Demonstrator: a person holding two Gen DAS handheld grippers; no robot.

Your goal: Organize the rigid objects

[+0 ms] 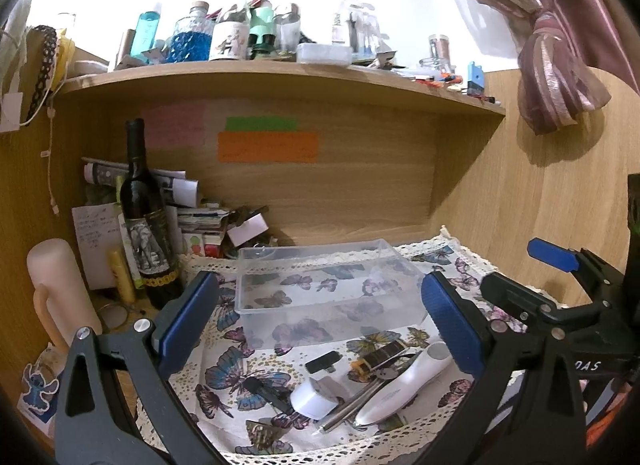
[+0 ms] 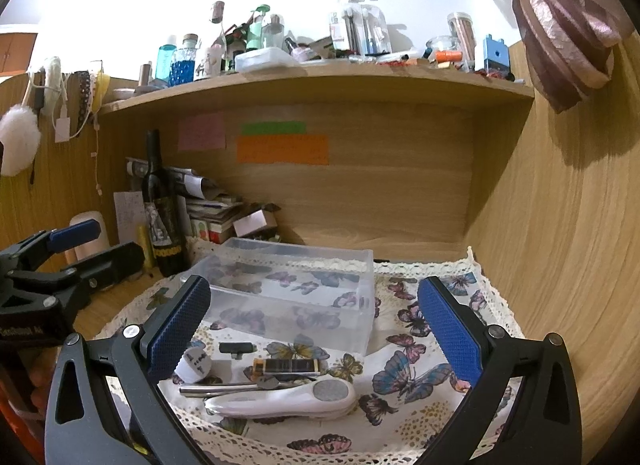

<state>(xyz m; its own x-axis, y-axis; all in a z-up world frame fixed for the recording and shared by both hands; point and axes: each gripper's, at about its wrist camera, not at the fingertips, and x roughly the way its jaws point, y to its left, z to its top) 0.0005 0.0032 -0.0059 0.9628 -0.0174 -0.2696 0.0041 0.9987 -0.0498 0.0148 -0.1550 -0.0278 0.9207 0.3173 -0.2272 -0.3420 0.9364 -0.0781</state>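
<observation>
- My left gripper (image 1: 320,321) and right gripper (image 2: 314,329) hang with jaws wide, holding nothing.
- The clear plastic box (image 2: 296,293) sits on the butterfly cloth (image 2: 420,377); a white handheld device (image 2: 288,399) and metal pen (image 2: 216,388) lie just before it.

On the butterfly cloth (image 2: 420,349): one clear plastic box (image 2: 296,289), one white handheld device (image 2: 288,399), one white charger (image 1: 316,397), one small black clip (image 2: 237,348), one metal pen (image 2: 216,388), one dark lighter (image 2: 286,367).
</observation>
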